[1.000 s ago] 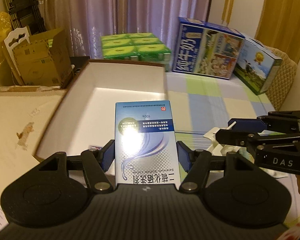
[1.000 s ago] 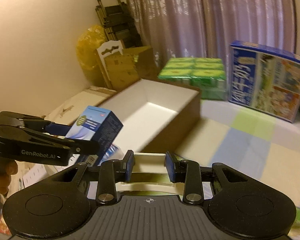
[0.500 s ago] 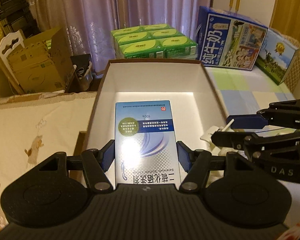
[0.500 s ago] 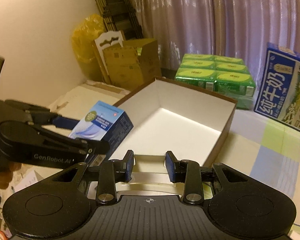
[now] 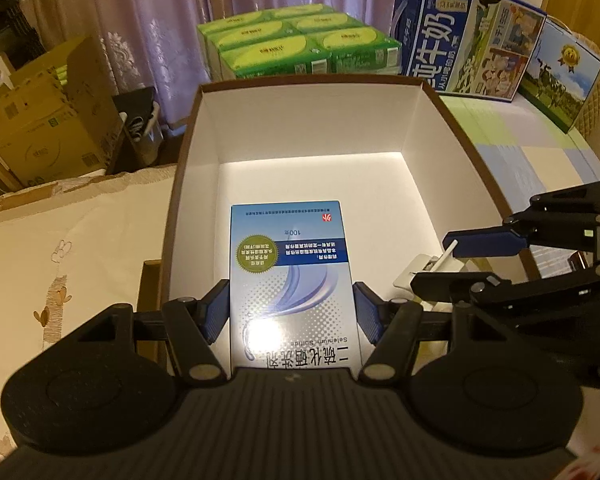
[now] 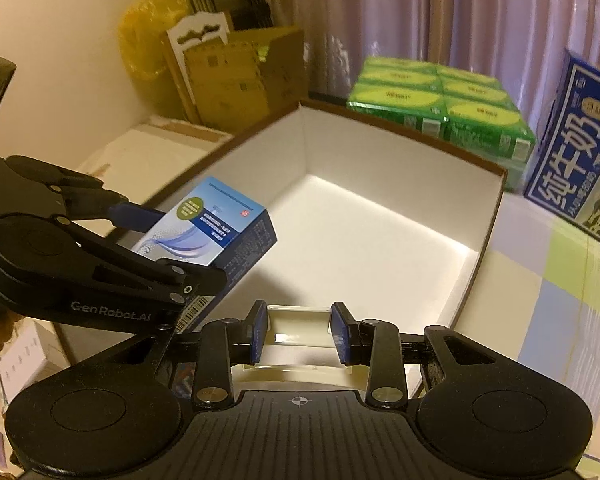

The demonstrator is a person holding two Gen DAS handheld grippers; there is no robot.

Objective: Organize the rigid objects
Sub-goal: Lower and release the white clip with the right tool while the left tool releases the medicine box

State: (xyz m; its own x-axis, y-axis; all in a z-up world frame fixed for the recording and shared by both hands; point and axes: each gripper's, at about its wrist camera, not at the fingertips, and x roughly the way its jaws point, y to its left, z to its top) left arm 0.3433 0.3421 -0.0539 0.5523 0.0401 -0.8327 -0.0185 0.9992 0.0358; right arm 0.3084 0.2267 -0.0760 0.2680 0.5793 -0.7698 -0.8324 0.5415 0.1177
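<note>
My left gripper is shut on a blue and white medicine box and holds it over the near end of an open brown box with a white inside. The medicine box also shows in the right wrist view, above the box's left wall. My right gripper is shut on a cream white plastic holder at the near rim of the open box. In the left wrist view the right gripper holds the white holder just right of the medicine box.
Green packs stand behind the open box. Blue milk cartons stand at the back right on a checkered cloth. Cardboard boxes stand at the left, with a beige patterned cloth near me.
Both grippers have moved forward over the open box with their loads. The box now lies straight ahead and closer in both views.
</note>
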